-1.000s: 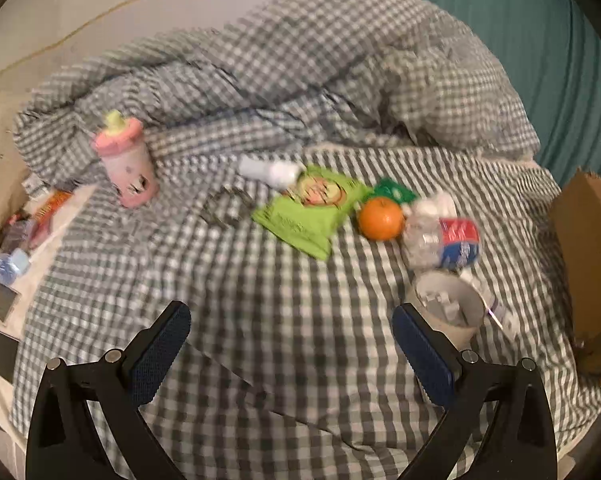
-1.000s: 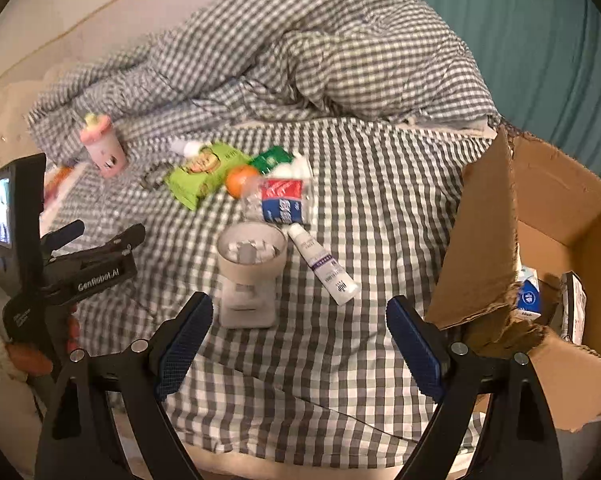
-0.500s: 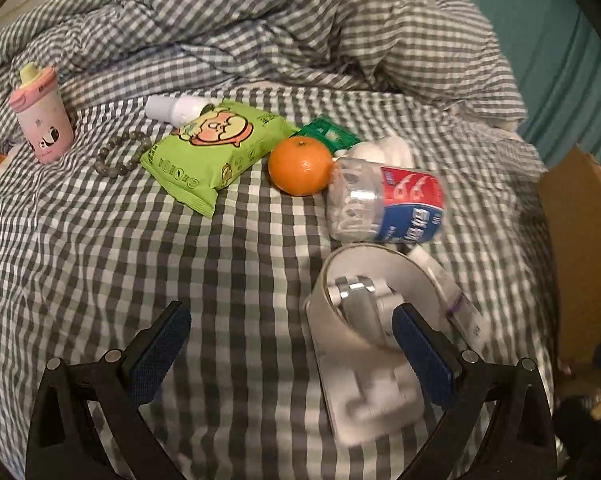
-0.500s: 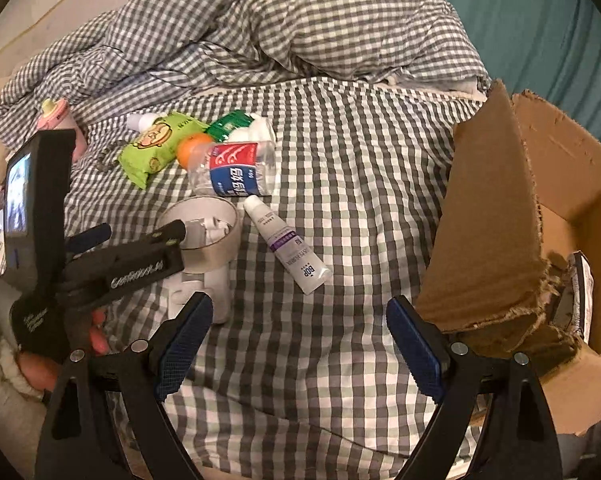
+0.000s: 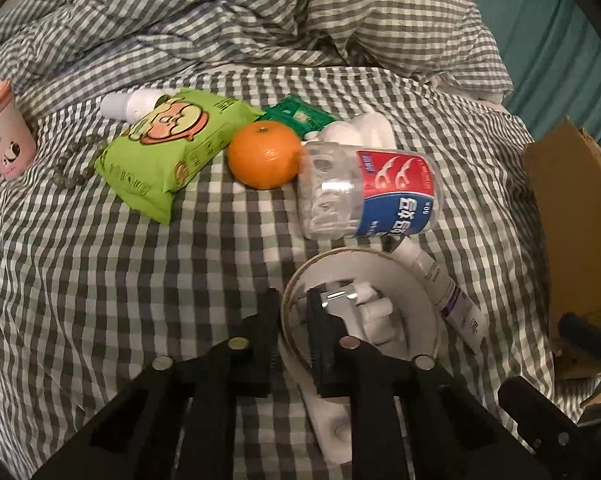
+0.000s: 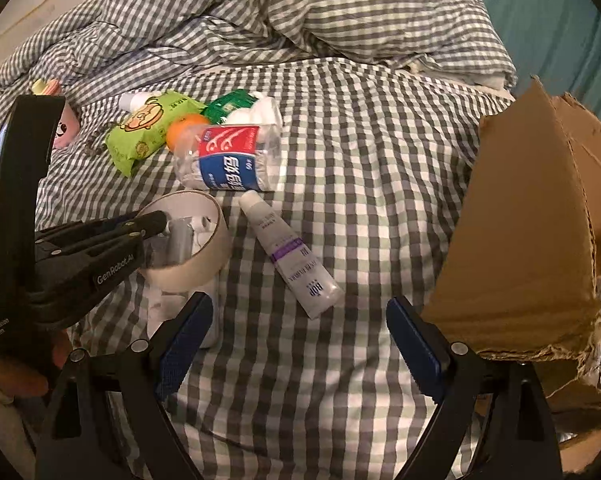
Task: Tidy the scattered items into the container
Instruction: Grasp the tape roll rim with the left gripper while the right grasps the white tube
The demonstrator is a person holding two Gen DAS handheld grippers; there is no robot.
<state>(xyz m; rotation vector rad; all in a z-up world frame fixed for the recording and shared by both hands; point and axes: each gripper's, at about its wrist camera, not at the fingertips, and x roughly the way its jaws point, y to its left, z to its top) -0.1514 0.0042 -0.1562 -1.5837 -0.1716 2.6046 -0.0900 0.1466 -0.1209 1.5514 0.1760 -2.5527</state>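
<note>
My left gripper [image 5: 294, 320] is shut on the near wall of a white tape dispenser's roll [image 5: 384, 268], one finger inside the ring and one outside; it also shows in the right wrist view [image 6: 156, 224] with the roll [image 6: 204, 248]. My right gripper [image 6: 296, 332] is open and empty above the bedsheet, next to the cardboard box [image 6: 540, 208]. A white tube [image 6: 292, 256] lies just ahead of it. A clear floss-pick jar [image 5: 368, 196], an orange [image 5: 264, 156], a green snack bag [image 5: 168, 140] and a pink cup [image 5: 4, 132] lie further off.
A crumpled checked duvet [image 5: 260, 12] is piled at the back. A green packet [image 5: 300, 114], a white bottle [image 5: 124, 104], white pads [image 5: 364, 126] and a bead bracelet [image 5: 76, 160] lie among the items. A teal wall [image 6: 560, 12] is behind the box.
My left gripper has moved forward and right to the tape dispenser and closed from wide open onto its roll. My right gripper has stayed open and drifted slightly forward.
</note>
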